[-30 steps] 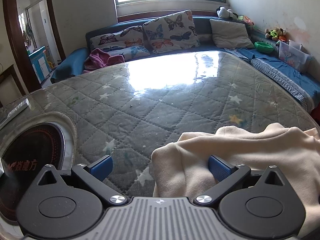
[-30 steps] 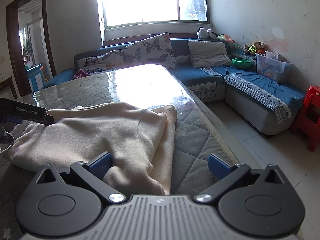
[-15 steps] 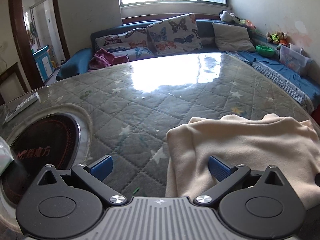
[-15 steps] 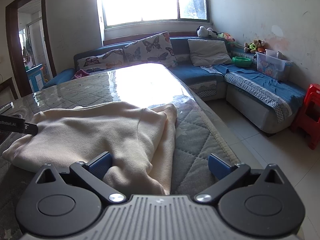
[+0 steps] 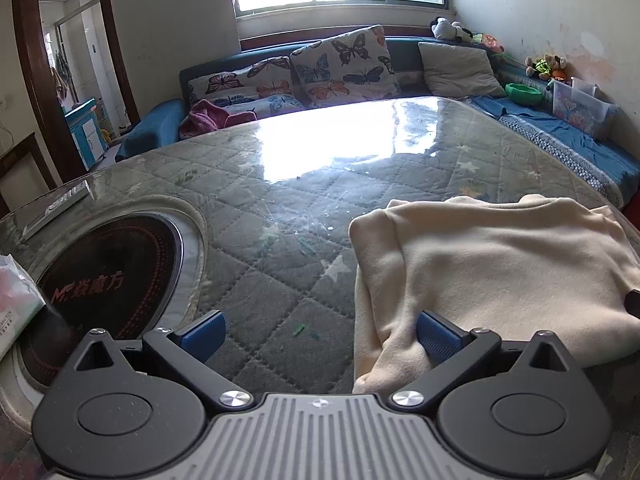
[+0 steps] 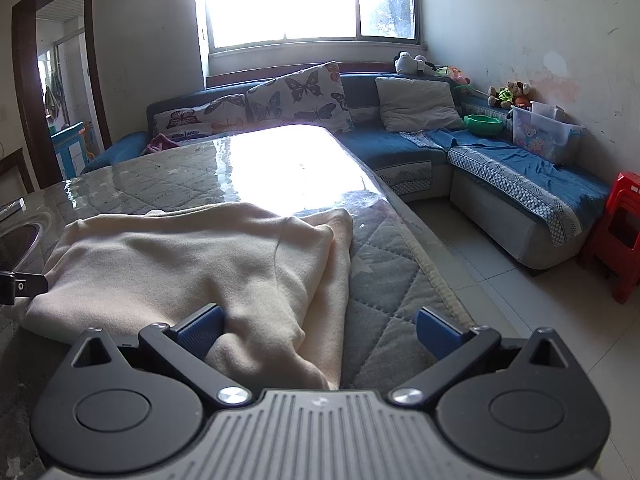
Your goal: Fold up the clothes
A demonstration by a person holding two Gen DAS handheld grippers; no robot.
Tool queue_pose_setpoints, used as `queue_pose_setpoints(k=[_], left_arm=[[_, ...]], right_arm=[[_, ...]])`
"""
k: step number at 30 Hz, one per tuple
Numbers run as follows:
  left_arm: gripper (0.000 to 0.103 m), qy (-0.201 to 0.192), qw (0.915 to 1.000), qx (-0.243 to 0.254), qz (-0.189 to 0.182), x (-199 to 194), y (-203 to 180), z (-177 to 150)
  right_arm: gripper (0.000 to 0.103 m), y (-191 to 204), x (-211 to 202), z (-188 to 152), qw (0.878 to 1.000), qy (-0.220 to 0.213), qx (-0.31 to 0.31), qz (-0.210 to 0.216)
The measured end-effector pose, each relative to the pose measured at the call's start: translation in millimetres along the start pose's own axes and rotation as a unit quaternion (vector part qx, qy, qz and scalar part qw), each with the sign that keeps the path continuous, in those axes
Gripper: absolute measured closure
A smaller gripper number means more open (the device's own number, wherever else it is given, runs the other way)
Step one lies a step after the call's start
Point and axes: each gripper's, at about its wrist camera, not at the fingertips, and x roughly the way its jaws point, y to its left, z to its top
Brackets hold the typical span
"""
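Lying folded on the quilted, plastic-covered table (image 5: pixel 280 216), soft cream fleece sweater (image 5: pixel 492 264) with left gripper (image 5: pixel 318 330) and right gripper (image 6: pixel 318 328) both spread wide at its near corners, round black hob (image 5: pixel 108 280) clear only in left view, red stool (image 6: pixel 616 236) only in right, left gripper drawn back since earlier.

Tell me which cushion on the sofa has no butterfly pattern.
The plain beige cushion, at the right end of the row near the sofa corner. The other cushions to its left all carry a butterfly print.
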Motion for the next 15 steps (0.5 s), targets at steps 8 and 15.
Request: queue_pose_setpoints(k=[8, 15], left_arm=[[0.0, 0.003, 1.0, -0.002, -0.001, -1, 3, -2], [0.0, 0.005, 1.0, -0.002, -0.002, -1, 5, -3]], right_arm=[[0.0, 5, -8, 42, 0.999, -0.012, -0.029, 0.002], [0.0, 28, 27, 56, 0.994, 0.013, -0.107, 0.002]])
